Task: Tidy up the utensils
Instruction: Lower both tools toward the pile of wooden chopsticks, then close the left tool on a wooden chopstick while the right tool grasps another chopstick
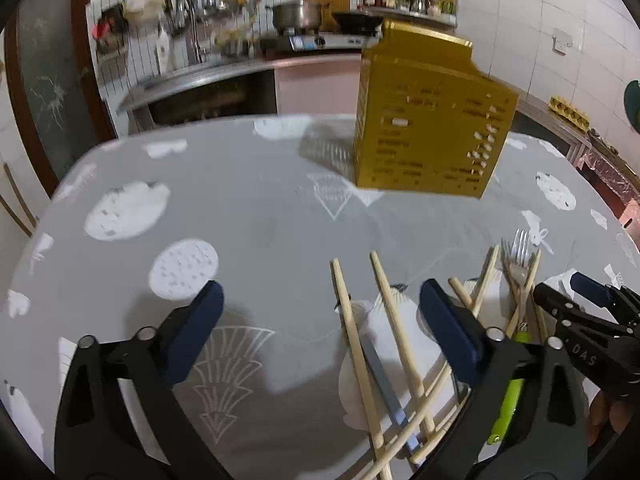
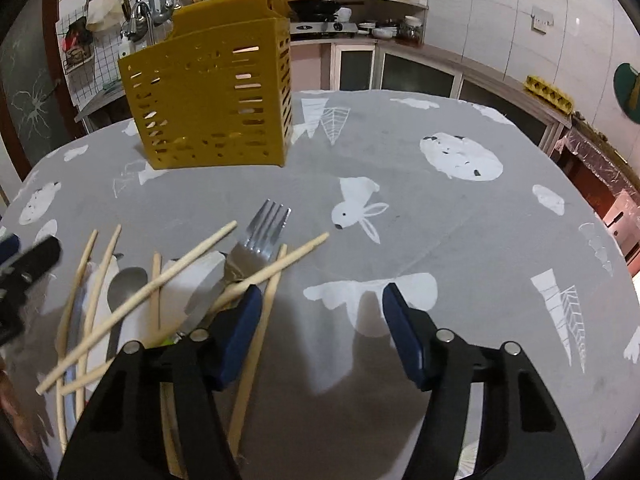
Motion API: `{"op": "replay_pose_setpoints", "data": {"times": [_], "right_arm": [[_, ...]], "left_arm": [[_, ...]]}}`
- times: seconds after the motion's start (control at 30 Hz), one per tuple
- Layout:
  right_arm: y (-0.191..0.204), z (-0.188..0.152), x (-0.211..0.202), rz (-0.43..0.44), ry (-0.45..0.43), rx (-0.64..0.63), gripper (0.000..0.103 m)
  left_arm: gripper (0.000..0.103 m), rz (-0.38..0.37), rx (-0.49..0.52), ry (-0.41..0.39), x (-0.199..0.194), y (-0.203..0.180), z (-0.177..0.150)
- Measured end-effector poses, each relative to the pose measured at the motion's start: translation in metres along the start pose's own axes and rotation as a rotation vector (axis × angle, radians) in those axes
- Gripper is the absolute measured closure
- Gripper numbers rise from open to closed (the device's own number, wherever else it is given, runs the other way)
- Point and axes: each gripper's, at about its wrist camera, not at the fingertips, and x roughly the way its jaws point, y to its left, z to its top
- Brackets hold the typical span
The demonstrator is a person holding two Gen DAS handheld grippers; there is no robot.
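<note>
Much of the utensil heap sits out of sight under the gripper frames and past the picture edges.

In the left wrist view the yellow holder (image 1: 430, 120) is smeared by blur, its slots hard to read, and the green-handled utensil (image 1: 508, 404) is mostly hidden behind the left gripper's (image 1: 320, 312) black frame, so its kind cannot be told. The chopsticks (image 1: 356, 344) run off the bottom edge. In the right wrist view the fork (image 2: 262, 236) loses its handle under crossed chopsticks, the spoon (image 2: 126, 286) shows only its bowl, and the left gripper at the left edge is blurred and cropped.
</note>
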Motion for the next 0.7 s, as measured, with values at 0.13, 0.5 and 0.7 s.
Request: {"op": "replay_pose_setpoints", "data": {"times": [0.13, 0.5, 0.7], "right_arm": [[0.005, 0.0, 0.005, -0.01, 0.014, -0.013, 0.051], [0.016, 0.01, 0.017, 0.012, 0.055, 0.019, 0.085], [0.016, 0.016, 0.022, 0.012, 0.064, 0.022, 0.088]], "left_arm": [[0.017, -0.015, -0.032, 0.035, 0.009, 0.008, -0.001], [0.04, -0.027, -0.043, 0.14, 0.034, 0.006, 0.003], [0.05, 0.002, -0.022, 0.176, 0.043, -0.002, 0.005]]}}
